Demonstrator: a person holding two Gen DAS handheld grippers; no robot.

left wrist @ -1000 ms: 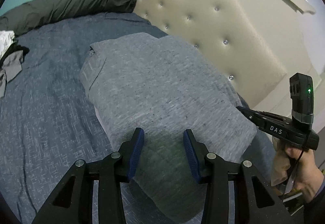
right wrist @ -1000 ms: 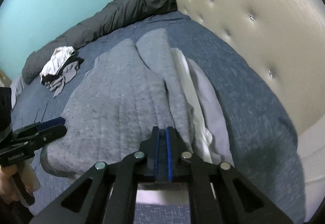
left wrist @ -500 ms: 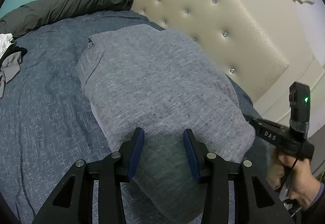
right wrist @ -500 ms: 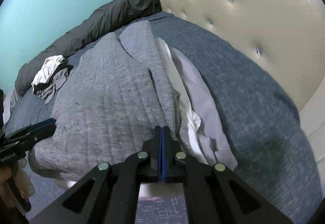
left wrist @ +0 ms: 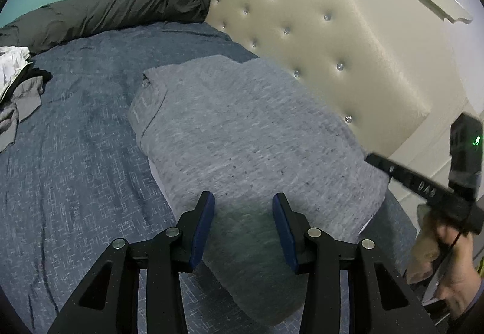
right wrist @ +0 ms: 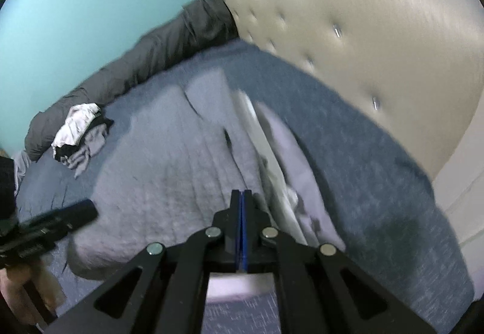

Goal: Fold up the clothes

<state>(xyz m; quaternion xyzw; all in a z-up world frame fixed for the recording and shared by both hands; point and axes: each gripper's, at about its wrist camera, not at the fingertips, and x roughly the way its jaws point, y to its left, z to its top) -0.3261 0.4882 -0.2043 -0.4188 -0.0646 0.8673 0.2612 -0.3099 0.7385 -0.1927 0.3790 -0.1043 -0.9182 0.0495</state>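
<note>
Two grippers hang over a bed with a blue bedspread (left wrist: 75,182); a folded grey shirt (left wrist: 242,134) lies on it near the cream tufted headboard (left wrist: 326,40), its near end reaching under the left gripper. The left gripper (left wrist: 243,210) has its jaws partly apart, the blue pads (left wrist: 204,222) on either side of the shirt's near end with a clear gap and nothing pinched between them. The right gripper (right wrist: 241,204) has its jaws pressed flat together, blue pad against blue pad, with no cloth between them; it sits above the shirt's right edge, where paler and white layers (right wrist: 272,152) show beside the grey; this view is smeared by motion. From the left camera the right gripper (left wrist: 375,160) appears at the right, its tip at the shirt's far corner, gripped by a hand (left wrist: 456,279); whether it touches the cloth cannot be told. A dark rolled quilt (left wrist: 115,10) runs along the teal wall (right wrist: 90,1); a small heap of white, black and grey clothes (right wrist: 78,134) lies in front of it, well apart from the shirt.
</note>
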